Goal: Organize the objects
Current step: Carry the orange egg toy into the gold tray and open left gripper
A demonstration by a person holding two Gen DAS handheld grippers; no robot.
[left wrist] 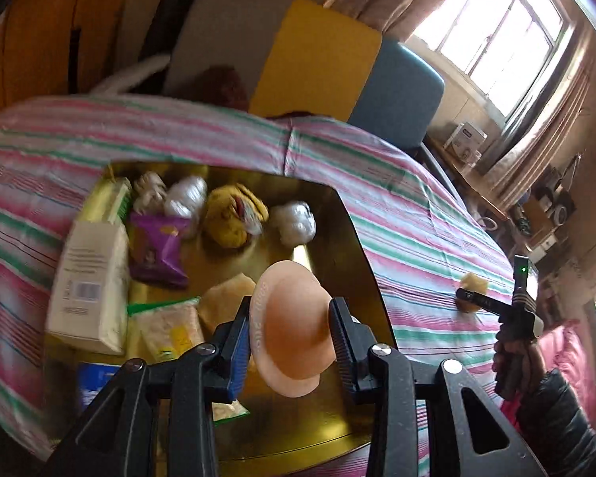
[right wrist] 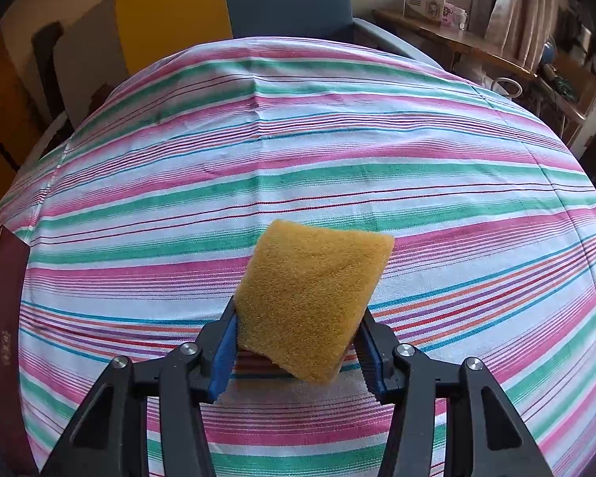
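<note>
Left wrist view: your left gripper (left wrist: 290, 342) is squeezing a peach disc (left wrist: 292, 326) above the gold tray (left wrist: 337, 214) (nearly full). Your right gripper (right wrist: 296, 351) is pinching the yellow sponge (right wrist: 312, 298) over the striped cloth (right wrist: 298, 139); lowering comes next, probably.

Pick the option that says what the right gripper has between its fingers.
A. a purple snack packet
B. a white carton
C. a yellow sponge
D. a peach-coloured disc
C: in the right wrist view the yellow sponge sits tilted between the right gripper fingers above the striped cloth; the peach-coloured disc is in the left gripper instead.
</note>
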